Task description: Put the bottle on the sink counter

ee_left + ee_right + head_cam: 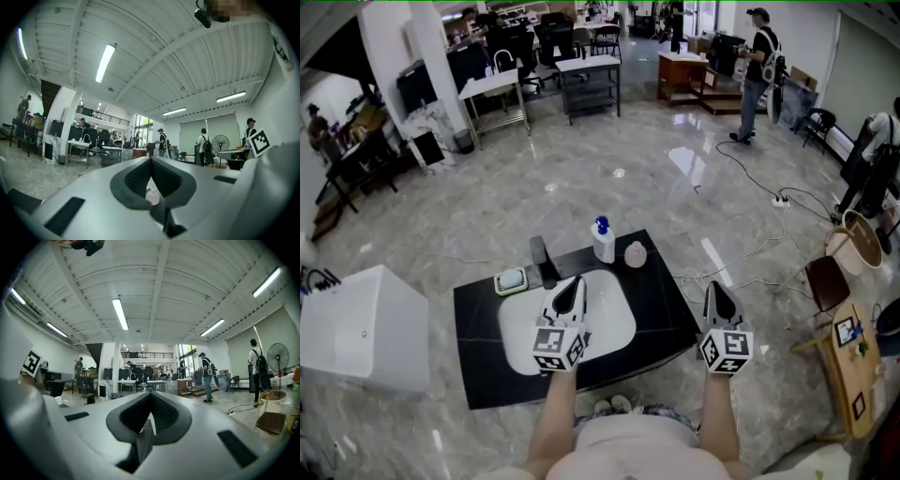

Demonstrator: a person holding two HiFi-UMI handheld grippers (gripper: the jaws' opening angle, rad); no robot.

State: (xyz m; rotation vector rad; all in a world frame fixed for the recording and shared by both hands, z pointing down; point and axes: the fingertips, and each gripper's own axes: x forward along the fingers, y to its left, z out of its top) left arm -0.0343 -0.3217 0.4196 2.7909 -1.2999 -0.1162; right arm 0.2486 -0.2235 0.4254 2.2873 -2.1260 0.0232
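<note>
A white bottle with a blue cap stands upright at the back of the black sink counter, beside a small pink round object. My left gripper hovers over the white basin in front of the faucet, jaws shut and empty. My right gripper hangs past the counter's right edge, also shut with nothing in it. Both point level across the room. In the left gripper view the left gripper has its jaws meeting at the tip; in the right gripper view the right gripper looks the same. Neither gripper view shows the bottle.
A green-and-white soap dish lies at the counter's back left. A white box stands on the floor to the left, a wooden stool and a chair to the right. Cables cross the floor; a person stands far back.
</note>
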